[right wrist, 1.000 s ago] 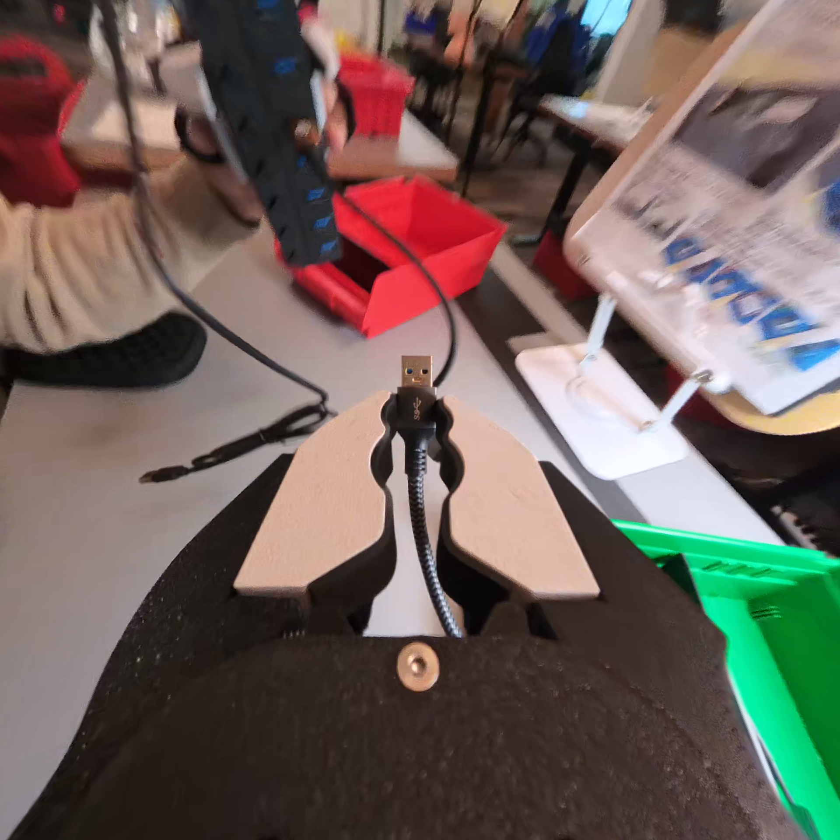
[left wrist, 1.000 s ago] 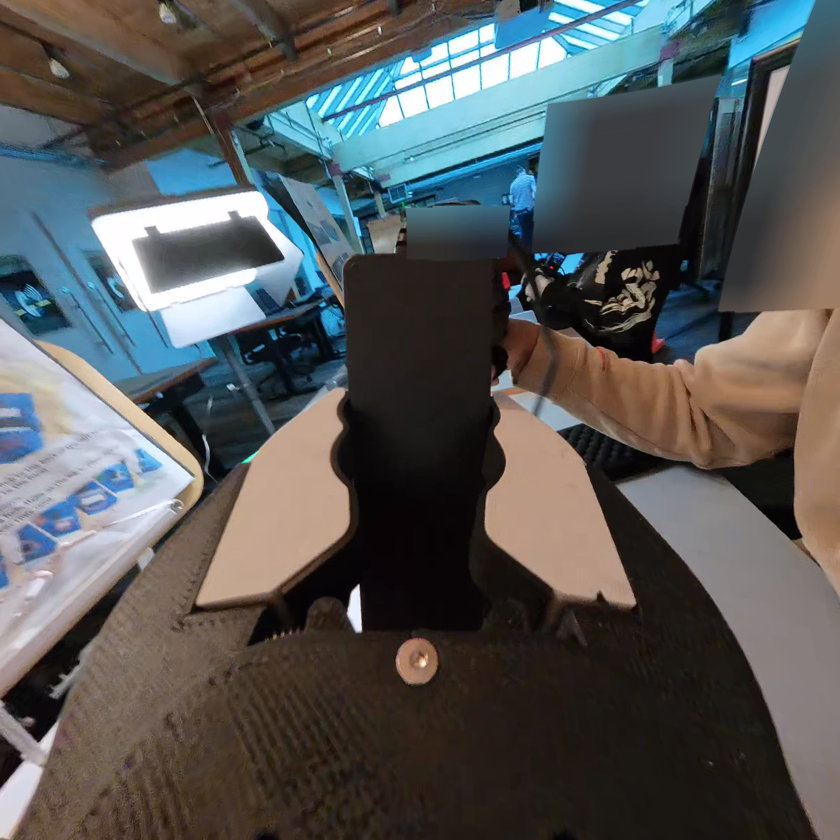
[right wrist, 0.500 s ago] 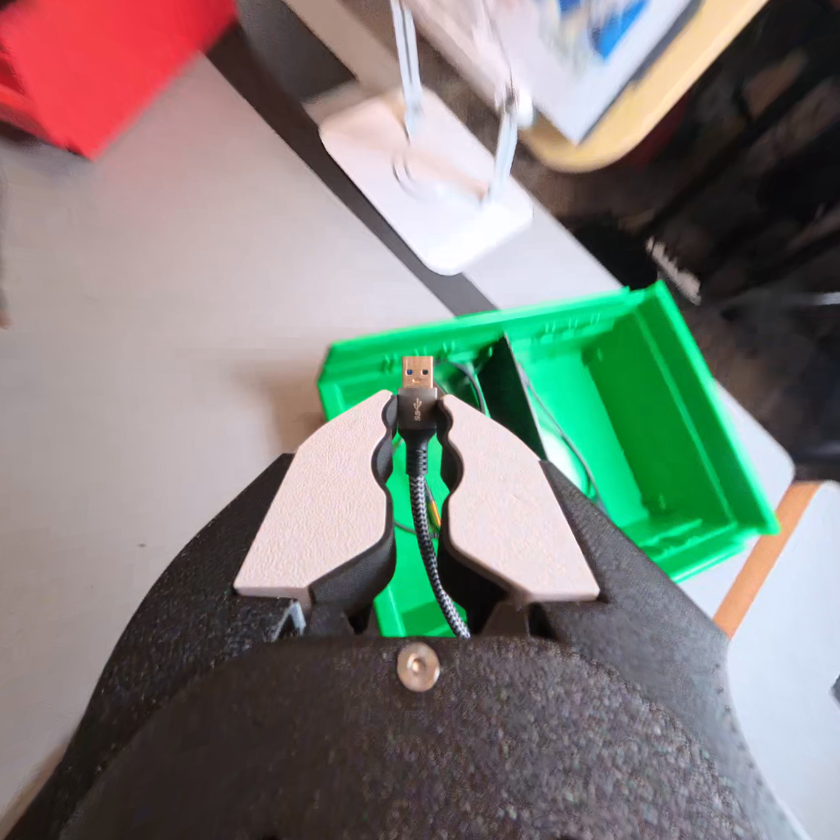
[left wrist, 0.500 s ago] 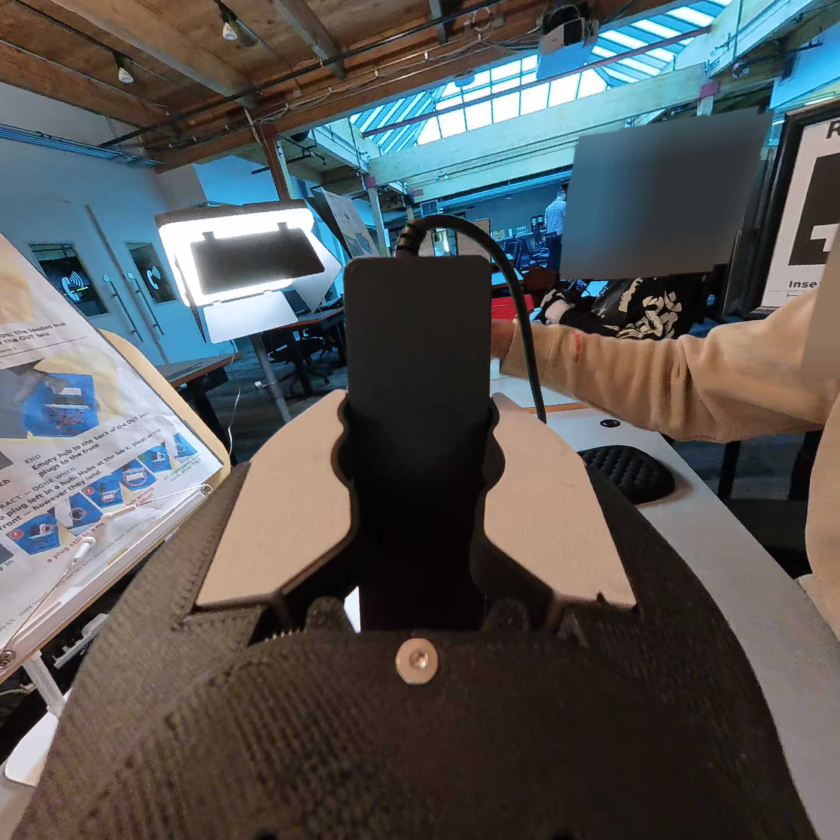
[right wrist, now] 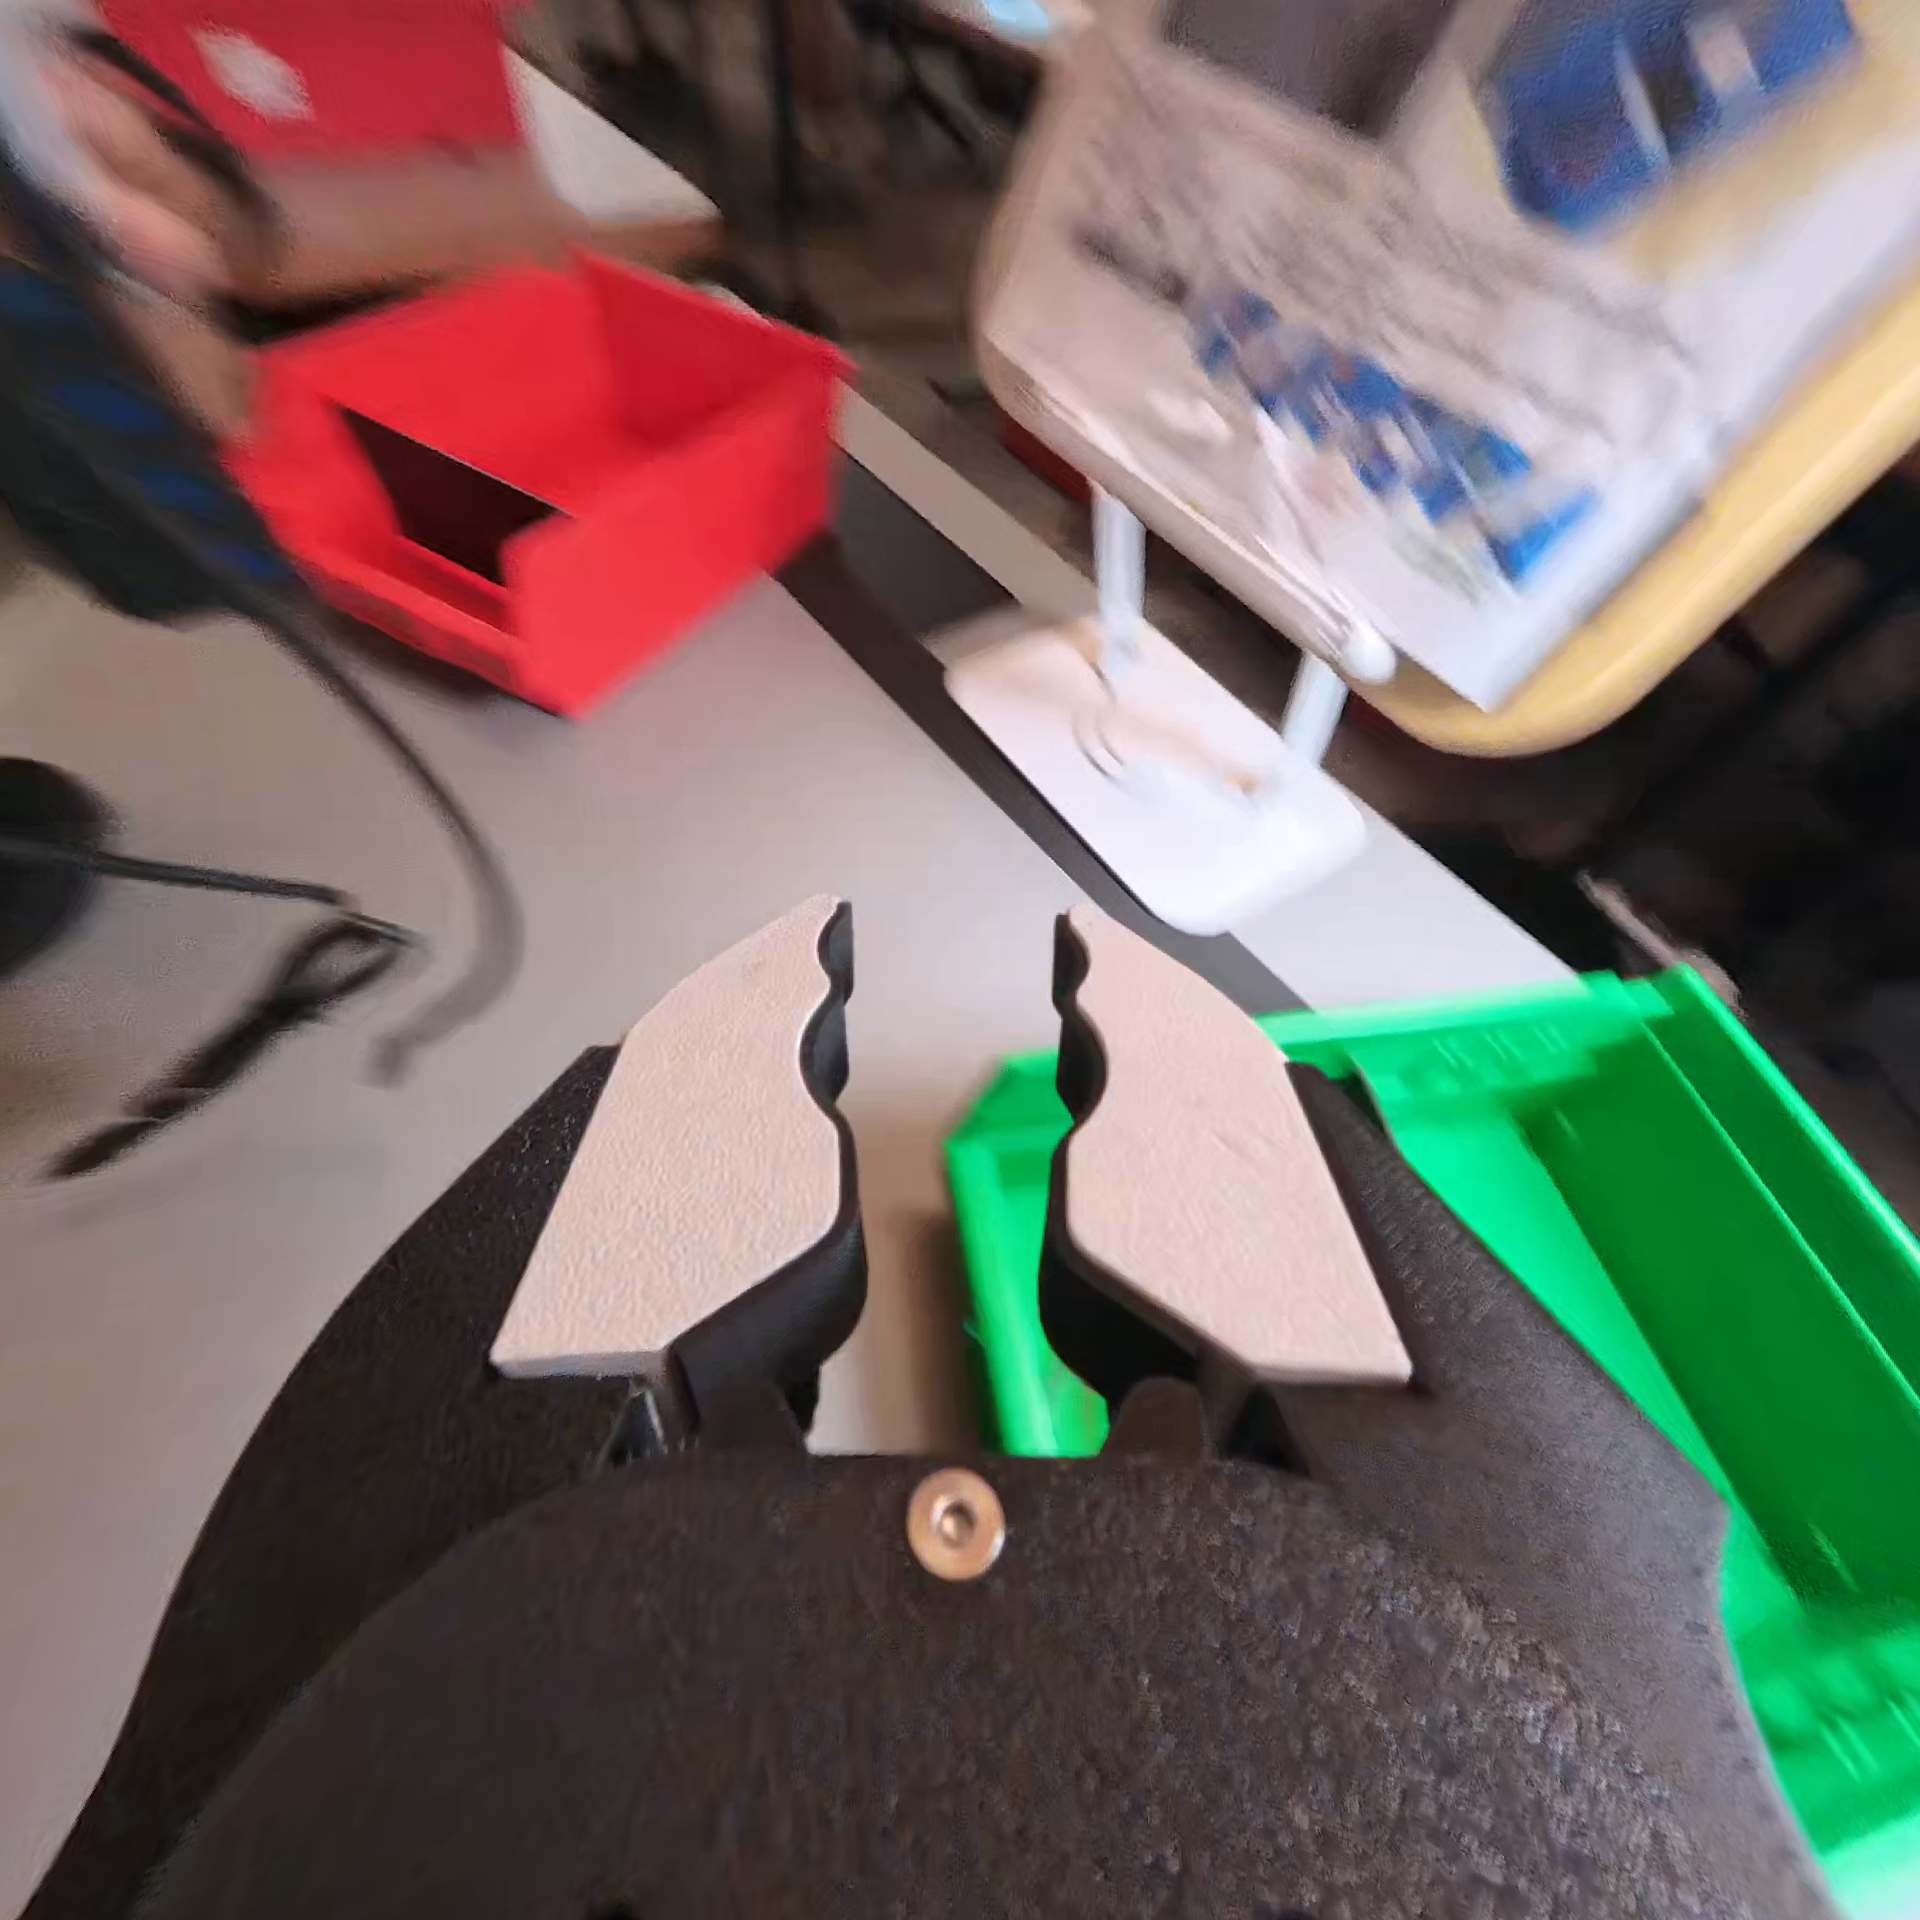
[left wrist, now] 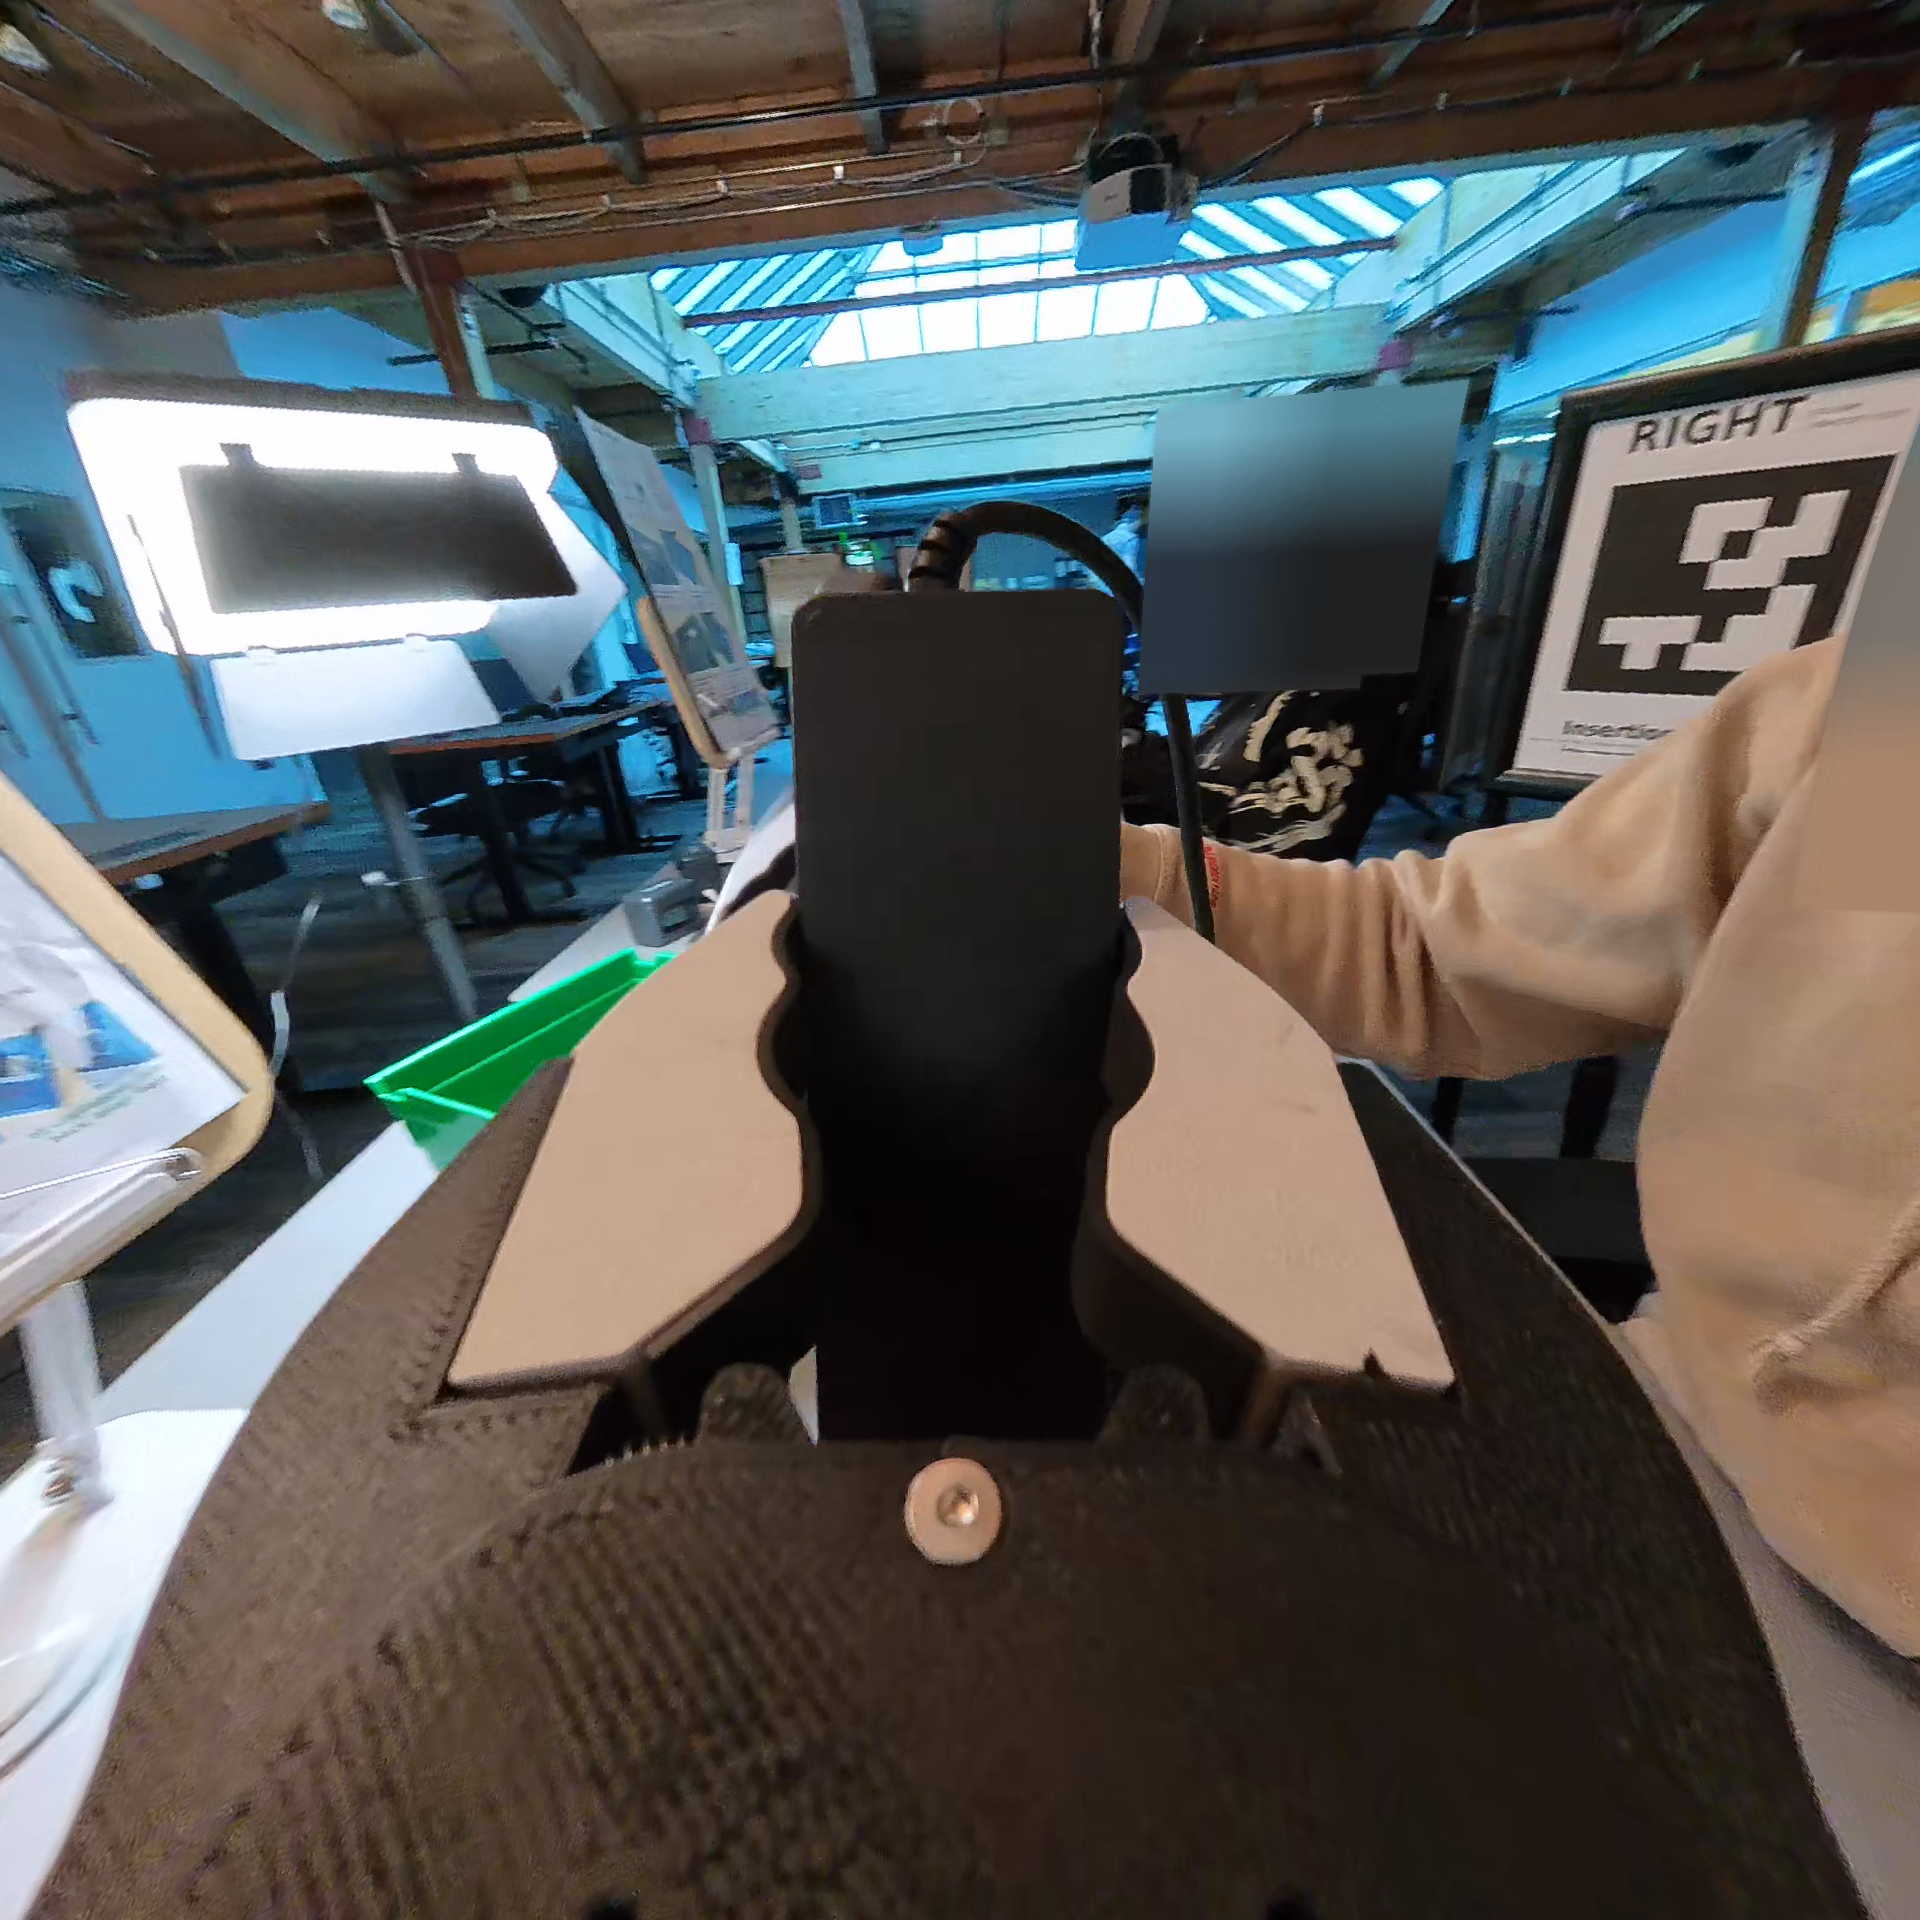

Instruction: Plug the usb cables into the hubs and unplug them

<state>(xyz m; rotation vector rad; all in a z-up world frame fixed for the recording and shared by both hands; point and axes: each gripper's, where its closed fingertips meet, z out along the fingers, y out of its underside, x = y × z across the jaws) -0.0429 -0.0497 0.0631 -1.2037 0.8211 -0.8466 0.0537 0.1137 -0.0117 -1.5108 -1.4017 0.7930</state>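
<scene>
While left hand-held gripper [left wrist: 956, 935] clamps hub [left wrist: 956, 831] | right hand-held gripper [right wrist: 953, 920] parted, empty

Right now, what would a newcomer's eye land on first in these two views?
In the left wrist view, the black hub fills the centre, clamped upright in the left gripper, its cable arching off the top. In the right wrist view, the right gripper stands open and empty over the grey table, with the red bin ahead at left and the green bin close at right.
</scene>
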